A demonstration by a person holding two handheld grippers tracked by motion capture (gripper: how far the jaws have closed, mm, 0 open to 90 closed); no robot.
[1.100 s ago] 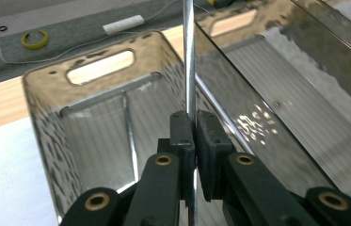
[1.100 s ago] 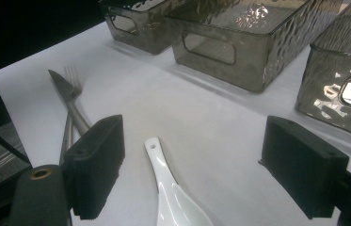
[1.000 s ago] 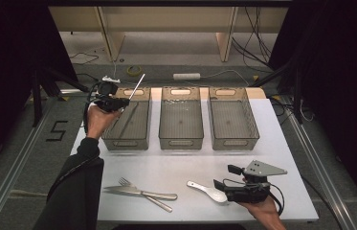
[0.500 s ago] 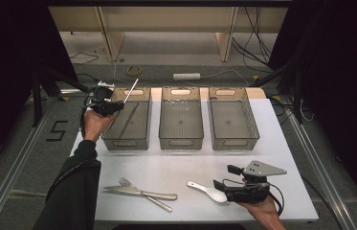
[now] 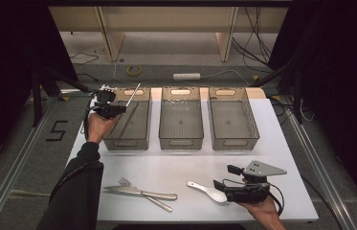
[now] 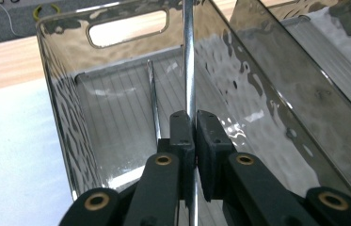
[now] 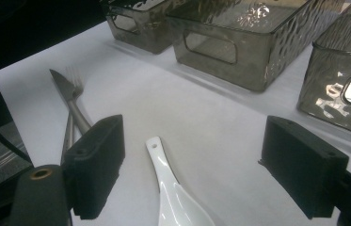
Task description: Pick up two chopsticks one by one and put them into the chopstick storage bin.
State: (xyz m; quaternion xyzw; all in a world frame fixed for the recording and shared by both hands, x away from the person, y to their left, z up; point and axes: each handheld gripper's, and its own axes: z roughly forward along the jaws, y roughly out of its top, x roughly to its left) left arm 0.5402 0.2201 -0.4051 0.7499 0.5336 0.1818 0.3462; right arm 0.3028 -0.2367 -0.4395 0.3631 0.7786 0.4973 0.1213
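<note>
My left gripper (image 5: pixel 117 109) hangs over the near left corner of the left clear bin (image 5: pixel 126 143), shut on a thin metal rod (image 5: pixel 133 94) that slants up and to the right. In the left gripper view the pads (image 6: pixel 183 132) pinch that rod (image 6: pixel 188 66) above the bin's ribbed floor, where a second thin rod (image 6: pixel 153 101) lies. My right gripper (image 5: pixel 220 185) rests low at the front right of the table, open, just right of a white ceramic spoon (image 5: pixel 206 190). The spoon (image 7: pixel 172 195) lies between its wide jaws (image 7: pixel 196 165), untouched.
Two more clear bins, middle (image 5: pixel 181 143) and right (image 5: pixel 234 143), stand beside the left one on the white table (image 5: pixel 176 165). A fork (image 5: pixel 127 182) and a knife (image 5: pixel 140 192) lie crossed at the front left. Dark floor surrounds the table.
The left hand has sunk a little toward the left bin with the rod still pinched. The right hand and the cutlery have not moved.
</note>
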